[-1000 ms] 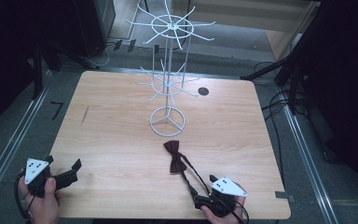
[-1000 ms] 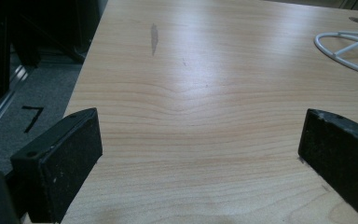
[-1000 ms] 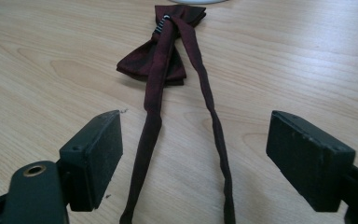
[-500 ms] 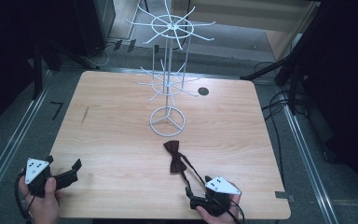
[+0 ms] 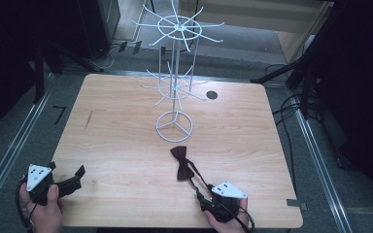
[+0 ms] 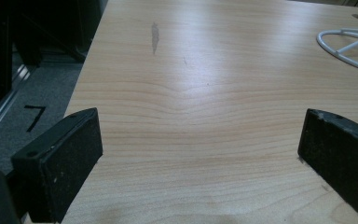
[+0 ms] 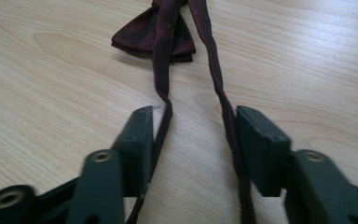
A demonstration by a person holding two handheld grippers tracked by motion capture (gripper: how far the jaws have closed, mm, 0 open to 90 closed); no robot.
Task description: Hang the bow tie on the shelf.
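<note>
A black "7" [image 5: 58,114] on the grey floor [image 5: 24,145] left of the table [image 5: 126,145]

lab or studio | lone wooden table [image 5: 116,131] | dark stands, loose floor cables [image 5: 291,104], taped "7" mark [image 5: 58,114]

Both grippers, left [image 5: 68,178] and right [image 7: 191,135], gape apart.

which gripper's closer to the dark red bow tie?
Right gripper: its open fingers straddle the dark red bow tie straps. Left gripper sits far off at the table's left edge.
</note>
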